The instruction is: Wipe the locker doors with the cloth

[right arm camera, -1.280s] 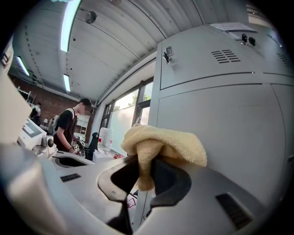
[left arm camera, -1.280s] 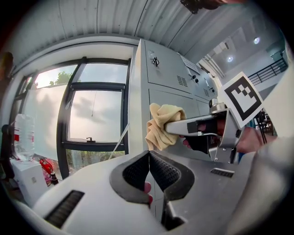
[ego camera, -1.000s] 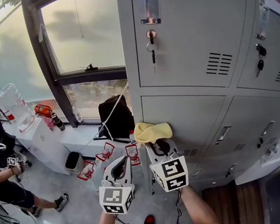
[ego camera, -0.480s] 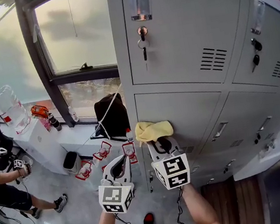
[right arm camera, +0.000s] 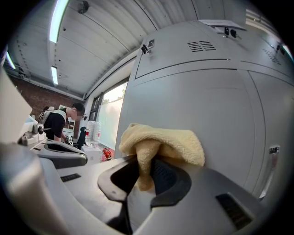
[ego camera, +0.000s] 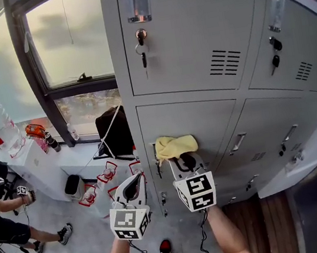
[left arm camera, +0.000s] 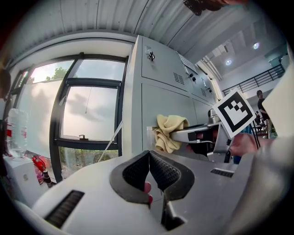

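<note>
Two grippers, only one's busy. The right gripper (right arm camera: 146, 174) view shows it best: jaws clamped on a yellow cloth (right arm camera: 161, 141), which bunches over the tips. The head view adds what that one can't: the cloth sits up against the lower locker door (ego camera: 212, 123), near its left edge, below the keys (ego camera: 142, 53) hanging in the upper door's lock. The left gripper (left arm camera: 149, 170) view shows its jaws pressed together on nothing, and catches the cloth side-on.
</note>
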The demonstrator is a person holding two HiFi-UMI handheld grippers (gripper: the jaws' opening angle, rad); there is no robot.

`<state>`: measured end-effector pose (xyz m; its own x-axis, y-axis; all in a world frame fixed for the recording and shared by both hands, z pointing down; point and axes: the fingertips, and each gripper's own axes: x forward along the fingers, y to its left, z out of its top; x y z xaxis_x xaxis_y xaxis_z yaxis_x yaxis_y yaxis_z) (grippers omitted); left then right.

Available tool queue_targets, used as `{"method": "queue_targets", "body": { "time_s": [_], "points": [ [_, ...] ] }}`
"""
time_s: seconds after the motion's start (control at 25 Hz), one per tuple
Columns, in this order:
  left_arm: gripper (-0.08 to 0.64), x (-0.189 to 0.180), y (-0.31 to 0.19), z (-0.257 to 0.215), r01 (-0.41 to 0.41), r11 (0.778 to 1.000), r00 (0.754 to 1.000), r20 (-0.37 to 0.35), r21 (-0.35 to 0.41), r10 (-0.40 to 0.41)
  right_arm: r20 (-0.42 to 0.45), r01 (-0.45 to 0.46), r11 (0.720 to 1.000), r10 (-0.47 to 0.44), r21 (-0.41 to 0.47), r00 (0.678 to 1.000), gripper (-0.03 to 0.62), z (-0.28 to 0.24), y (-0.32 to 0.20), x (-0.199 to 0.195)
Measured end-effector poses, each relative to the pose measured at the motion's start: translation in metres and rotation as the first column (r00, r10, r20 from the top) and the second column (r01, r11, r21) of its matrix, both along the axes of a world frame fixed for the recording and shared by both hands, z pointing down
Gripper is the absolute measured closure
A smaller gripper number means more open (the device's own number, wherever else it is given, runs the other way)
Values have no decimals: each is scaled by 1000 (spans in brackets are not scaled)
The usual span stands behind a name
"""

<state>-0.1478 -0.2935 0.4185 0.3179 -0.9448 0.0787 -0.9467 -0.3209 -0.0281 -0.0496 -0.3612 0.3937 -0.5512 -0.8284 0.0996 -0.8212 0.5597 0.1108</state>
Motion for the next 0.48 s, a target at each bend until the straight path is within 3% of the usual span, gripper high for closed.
{"method": "queue_targets", "body": {
  "time_s": [0.48],
  "points": [
    [537,31,-9,2,-73,997,997,-11,-2,73,-22,-104,995,104,-9,994,517,5,-5,54]
  ]
}}
